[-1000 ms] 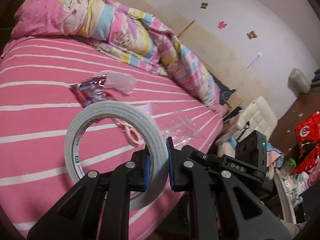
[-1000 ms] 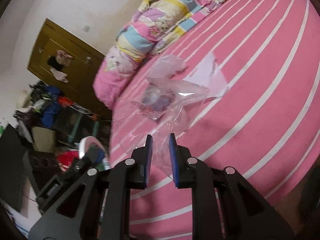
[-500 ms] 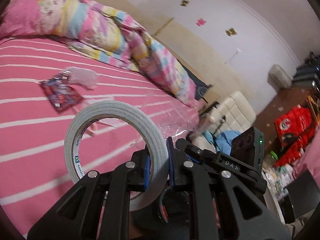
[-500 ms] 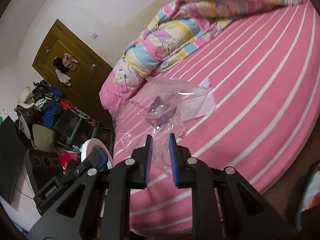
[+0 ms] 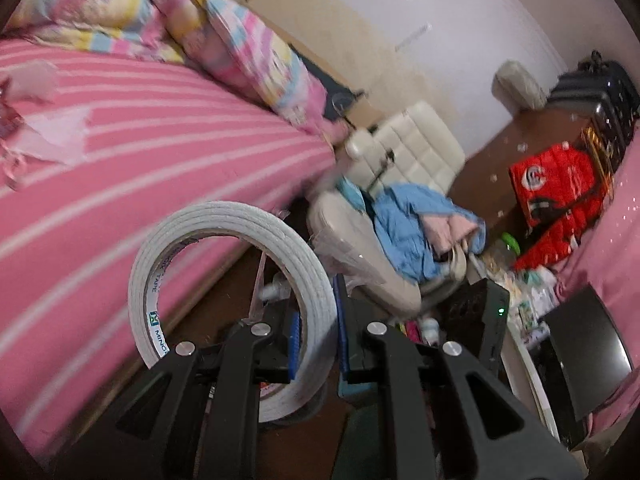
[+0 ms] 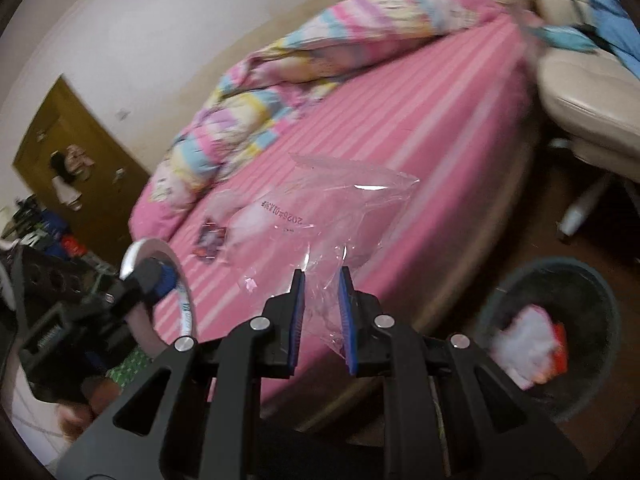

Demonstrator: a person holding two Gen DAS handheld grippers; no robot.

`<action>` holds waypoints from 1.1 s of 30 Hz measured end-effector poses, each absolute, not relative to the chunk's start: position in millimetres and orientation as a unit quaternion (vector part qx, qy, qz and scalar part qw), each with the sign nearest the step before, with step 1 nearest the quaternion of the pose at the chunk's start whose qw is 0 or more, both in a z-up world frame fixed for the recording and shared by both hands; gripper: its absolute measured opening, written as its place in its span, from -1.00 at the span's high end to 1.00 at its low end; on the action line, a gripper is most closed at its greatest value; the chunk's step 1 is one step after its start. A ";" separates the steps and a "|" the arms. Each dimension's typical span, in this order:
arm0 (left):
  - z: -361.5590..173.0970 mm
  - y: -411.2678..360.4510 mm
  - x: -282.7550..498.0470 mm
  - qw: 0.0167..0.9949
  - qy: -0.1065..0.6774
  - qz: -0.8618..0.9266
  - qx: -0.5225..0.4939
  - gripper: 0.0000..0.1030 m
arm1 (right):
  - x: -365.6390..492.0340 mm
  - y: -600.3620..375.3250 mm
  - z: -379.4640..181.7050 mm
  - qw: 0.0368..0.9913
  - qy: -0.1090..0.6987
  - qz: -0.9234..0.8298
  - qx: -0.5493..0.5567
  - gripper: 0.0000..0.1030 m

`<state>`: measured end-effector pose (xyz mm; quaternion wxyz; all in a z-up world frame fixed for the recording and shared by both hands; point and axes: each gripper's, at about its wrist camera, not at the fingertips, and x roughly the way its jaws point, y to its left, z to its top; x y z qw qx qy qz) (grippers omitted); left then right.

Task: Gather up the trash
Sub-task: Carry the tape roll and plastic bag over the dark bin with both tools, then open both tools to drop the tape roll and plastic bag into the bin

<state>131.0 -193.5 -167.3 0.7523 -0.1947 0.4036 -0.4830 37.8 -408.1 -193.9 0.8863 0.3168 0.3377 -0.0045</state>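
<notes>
My left gripper (image 5: 316, 336) clamps a white tape roll (image 5: 224, 220) (standing on edge) beside the pink bed (image 5: 120, 152); my right gripper (image 6: 322, 312) pinches a clear plastic bag (image 6: 320, 208), near the bin (image 6: 560, 280).

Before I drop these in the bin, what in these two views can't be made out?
- Bin, right wrist view: lower rim cut off by the gripper frame; contents blurred.
- Tape roll, left wrist view: bottom hidden behind the left gripper.
- Small wrapper on the bed: too blurred to read.
- Clear bag in the right gripper: lower end hidden.
</notes>
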 end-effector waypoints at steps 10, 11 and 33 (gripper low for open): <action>-223.0 -296.2 113.3 0.710 0.482 -0.504 -0.096 0.73 | -8.6 -482.1 -246.5 0.865 0.364 -0.082 0.336 0.66; -232.9 -308.8 110.5 0.708 0.493 -0.500 -0.072 0.73 | -14.2 -486.9 -251.1 0.863 0.365 -0.085 0.338 0.66; -377.1 -435.0 97.1 0.594 0.628 -0.503 0.011 0.73 | -36.7 -537.0 -367.7 0.787 0.466 -0.170 0.366 0.66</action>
